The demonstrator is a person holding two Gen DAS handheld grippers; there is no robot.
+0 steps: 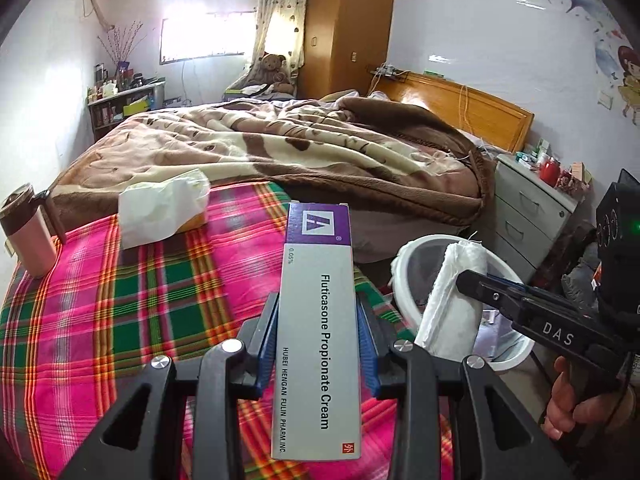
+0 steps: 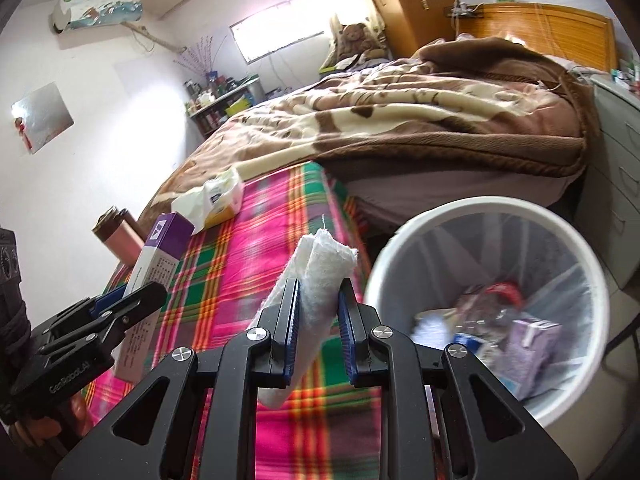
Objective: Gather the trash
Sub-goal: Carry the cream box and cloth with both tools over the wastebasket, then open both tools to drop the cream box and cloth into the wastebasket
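Observation:
My left gripper is shut on a grey and purple cream box and holds it upright above the plaid bedspread. My right gripper is shut on a rolled white cloth. In the left wrist view the right gripper holds that cloth roll over the rim of the white trash bin. The bin stands beside the bed, lined with a clear bag and holding several pieces of trash. The left gripper with the box shows at the left of the right wrist view.
A tissue pack with a loose tissue lies on the bedspread near a brown blanket. A pink tumbler stands at the bed's left edge. A grey drawer unit stands right of the bed, behind the bin.

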